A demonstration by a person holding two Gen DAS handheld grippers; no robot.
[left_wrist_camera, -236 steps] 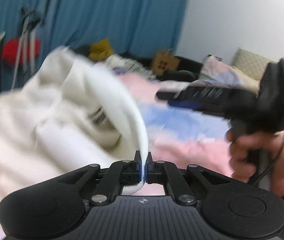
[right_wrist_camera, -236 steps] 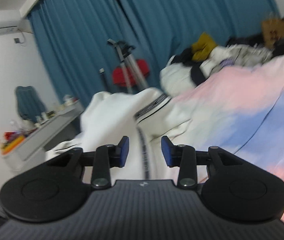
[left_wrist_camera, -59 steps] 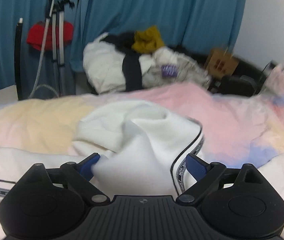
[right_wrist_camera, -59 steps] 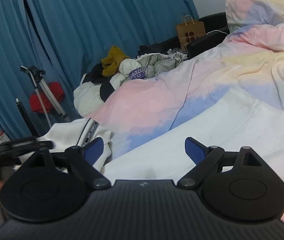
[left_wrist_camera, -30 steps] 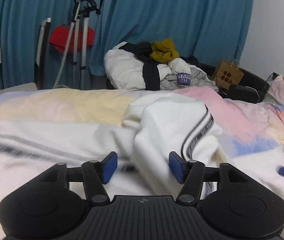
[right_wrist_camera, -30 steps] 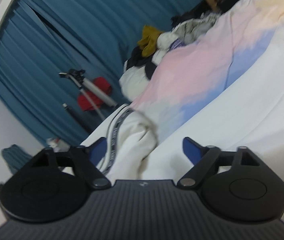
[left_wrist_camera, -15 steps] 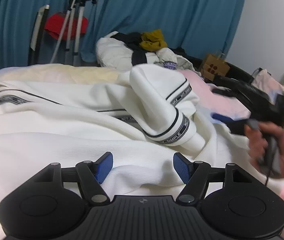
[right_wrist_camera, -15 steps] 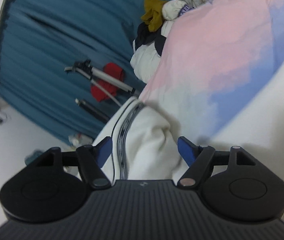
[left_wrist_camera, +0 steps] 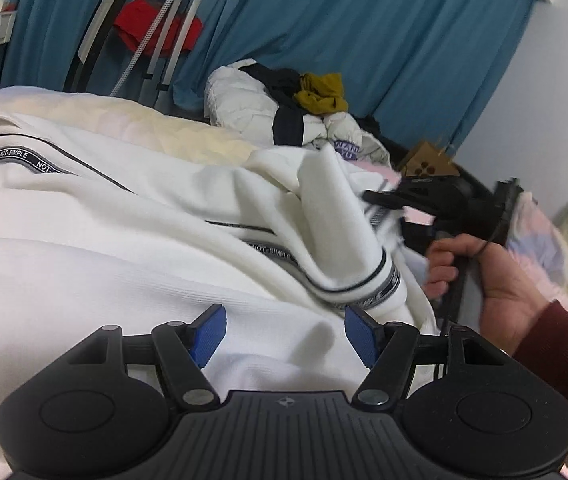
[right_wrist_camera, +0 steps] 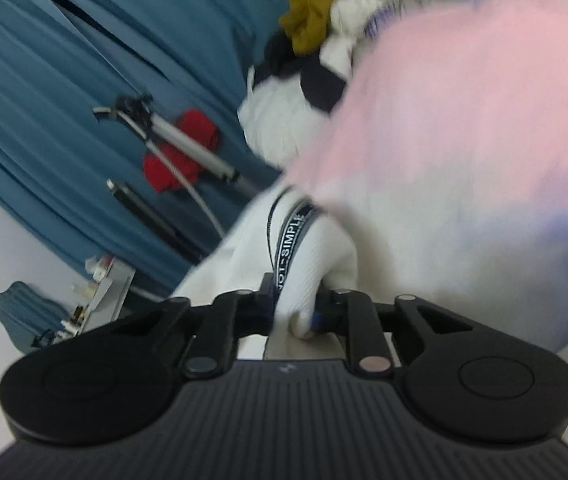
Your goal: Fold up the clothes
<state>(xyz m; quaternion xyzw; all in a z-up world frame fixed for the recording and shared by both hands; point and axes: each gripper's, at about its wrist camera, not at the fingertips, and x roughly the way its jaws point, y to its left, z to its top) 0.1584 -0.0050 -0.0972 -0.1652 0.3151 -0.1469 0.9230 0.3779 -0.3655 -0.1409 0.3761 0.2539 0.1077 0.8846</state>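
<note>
A white garment with black lettered stripe trim lies spread on the bed. My left gripper is open and empty, low over the garment's body. A bunched fold of it with a striped cuff rises ahead on the right. My right gripper is shut on the white garment's striped part. In the left wrist view the right gripper and the hand holding it sit at the fold's right side.
The bed has a pastel pink, blue and yellow cover. A pile of clothes lies at the bed's far end before blue curtains. A tripod with a red cloth stands at the left. A brown paper bag sits at the right.
My right gripper has closed on the garment's striped fold; it was open half a second ago. My left gripper stays open over the garment and has tilted a little.
</note>
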